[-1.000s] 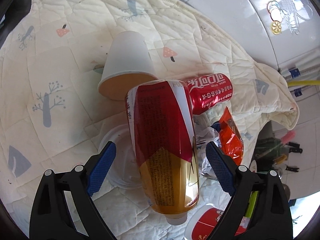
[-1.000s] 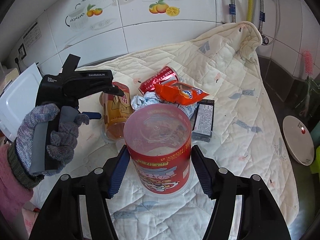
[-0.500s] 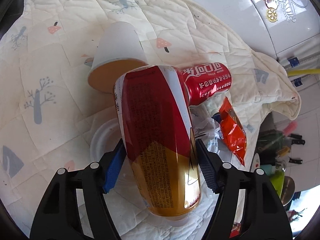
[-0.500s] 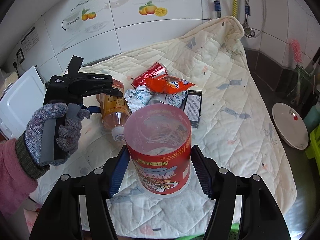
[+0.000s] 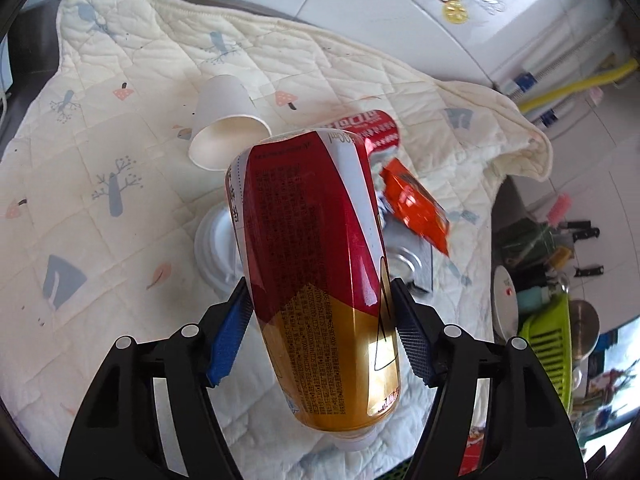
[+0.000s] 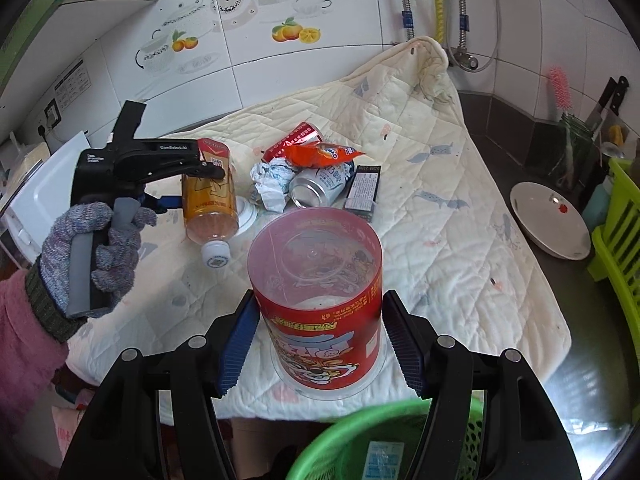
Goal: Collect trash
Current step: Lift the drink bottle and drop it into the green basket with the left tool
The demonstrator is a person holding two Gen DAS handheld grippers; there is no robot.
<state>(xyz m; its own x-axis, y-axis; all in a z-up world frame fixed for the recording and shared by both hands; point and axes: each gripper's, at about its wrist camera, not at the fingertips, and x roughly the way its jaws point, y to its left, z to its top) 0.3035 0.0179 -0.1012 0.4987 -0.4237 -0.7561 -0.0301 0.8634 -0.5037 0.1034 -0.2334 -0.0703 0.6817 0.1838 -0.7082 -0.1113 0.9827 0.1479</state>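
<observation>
Nearest in the right wrist view, a green basket (image 6: pixel 360 440) sits below the table edge; just above it the right gripper (image 6: pixel 320 334) is clamped on a clear tub (image 6: pixel 316 300) with a red label, held upright over the near edge of the quilt (image 6: pixel 460 240). To the left, a gloved hand (image 6: pixel 88 256) grips the left gripper (image 5: pixel 320 328), whose jaws have just closed on a bottle (image 5: pixel 320 272), cap toward the camera, lifted off the quilt. Beyond lie a white lid (image 5: pixel 212 240), a silver can (image 6: pixel 320 184), crumpled paper (image 6: pixel 272 180), an orange wrapper (image 5: pixel 416 208) and a dark box (image 6: pixel 362 192); farther off, a tipped paper cup (image 5: pixel 224 128) and a red can (image 5: pixel 360 128).
</observation>
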